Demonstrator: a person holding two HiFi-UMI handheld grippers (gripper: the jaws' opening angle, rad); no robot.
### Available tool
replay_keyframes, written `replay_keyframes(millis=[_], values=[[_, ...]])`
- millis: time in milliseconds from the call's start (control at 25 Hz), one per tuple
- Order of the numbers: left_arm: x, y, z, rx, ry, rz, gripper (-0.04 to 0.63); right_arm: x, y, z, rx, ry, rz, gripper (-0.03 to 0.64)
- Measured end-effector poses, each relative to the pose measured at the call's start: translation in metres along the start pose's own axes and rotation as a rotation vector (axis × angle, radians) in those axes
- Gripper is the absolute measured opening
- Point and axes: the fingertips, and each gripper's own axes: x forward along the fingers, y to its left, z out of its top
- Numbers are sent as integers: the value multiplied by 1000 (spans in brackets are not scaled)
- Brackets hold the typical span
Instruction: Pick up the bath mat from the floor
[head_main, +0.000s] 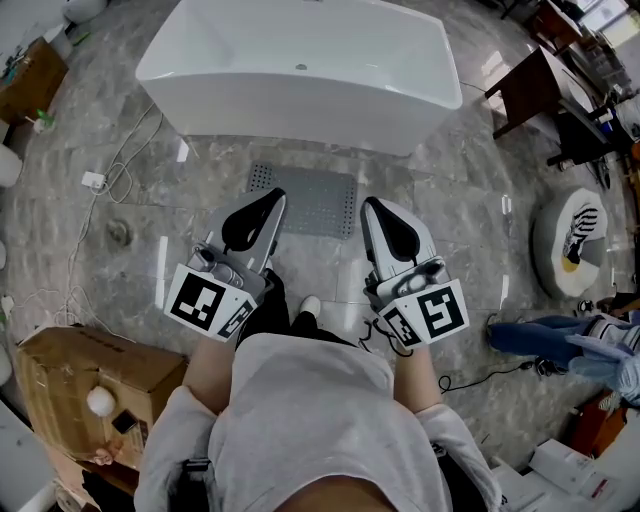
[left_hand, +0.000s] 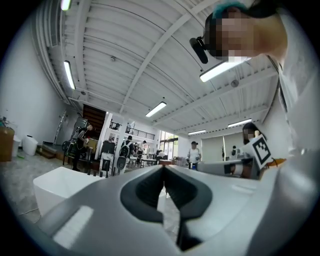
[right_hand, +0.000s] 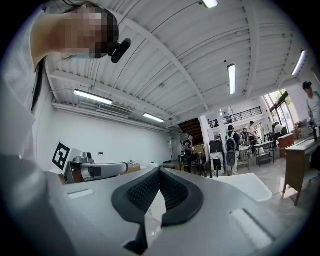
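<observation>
2 closed: left hand-held gripper (head_main: 274, 197), right hand-held gripper (head_main: 371, 206); bath mat (head_main: 312, 200) below, between them.

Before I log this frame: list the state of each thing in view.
Mat, flat on the floor by the tub, untouched.
Tub, upright, empty.
Left gripper, shut, empty.
Right gripper, shut, empty.

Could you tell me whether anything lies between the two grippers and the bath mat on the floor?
Nothing visible does. The grey bath mat lies flat on the floor before the white bathtub, nothing on its visible part. The left gripper and right gripper, both shut and empty, show over its near edge in the head view.
</observation>
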Motion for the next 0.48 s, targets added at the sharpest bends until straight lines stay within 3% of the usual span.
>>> replay_keyframes(millis=[480], values=[[38, 61, 0, 22, 45, -86, 0, 62, -19, 4, -4, 10, -96, 0]])
